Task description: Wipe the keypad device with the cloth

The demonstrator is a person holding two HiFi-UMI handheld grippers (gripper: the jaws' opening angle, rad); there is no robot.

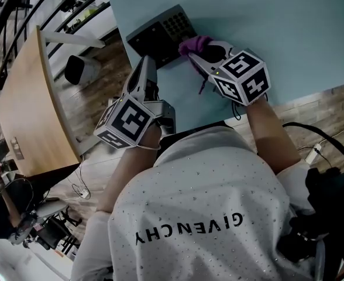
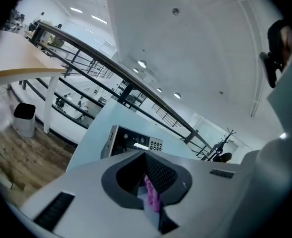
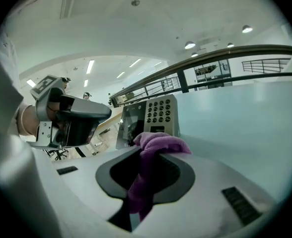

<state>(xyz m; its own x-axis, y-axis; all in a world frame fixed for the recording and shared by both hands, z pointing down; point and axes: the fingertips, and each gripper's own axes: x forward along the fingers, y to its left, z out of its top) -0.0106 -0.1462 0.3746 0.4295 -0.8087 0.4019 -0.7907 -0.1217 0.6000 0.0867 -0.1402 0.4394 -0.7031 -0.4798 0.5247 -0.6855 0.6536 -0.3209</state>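
Note:
The dark keypad device (image 1: 157, 31) lies on the pale blue table (image 1: 289, 34), keys toward its right end. My right gripper (image 1: 198, 54) is shut on a purple cloth (image 1: 194, 43), which is bunched against the device's right front corner. In the right gripper view the cloth (image 3: 158, 145) hangs down through my right gripper (image 3: 151, 167), with the keypad (image 3: 153, 114) just beyond it. My left gripper (image 1: 144, 63) sits at the device's front edge, jaws together. In the left gripper view a thin purple sliver (image 2: 152, 196) shows between the jaws, and the device (image 2: 131, 142) lies ahead.
A curved wooden table (image 1: 28, 110) stands to the left, with a black bin (image 1: 78, 69) on the plank floor beside it. Cables (image 1: 312, 139) trail on the floor at right. A dark railing (image 2: 111, 68) runs behind the blue table.

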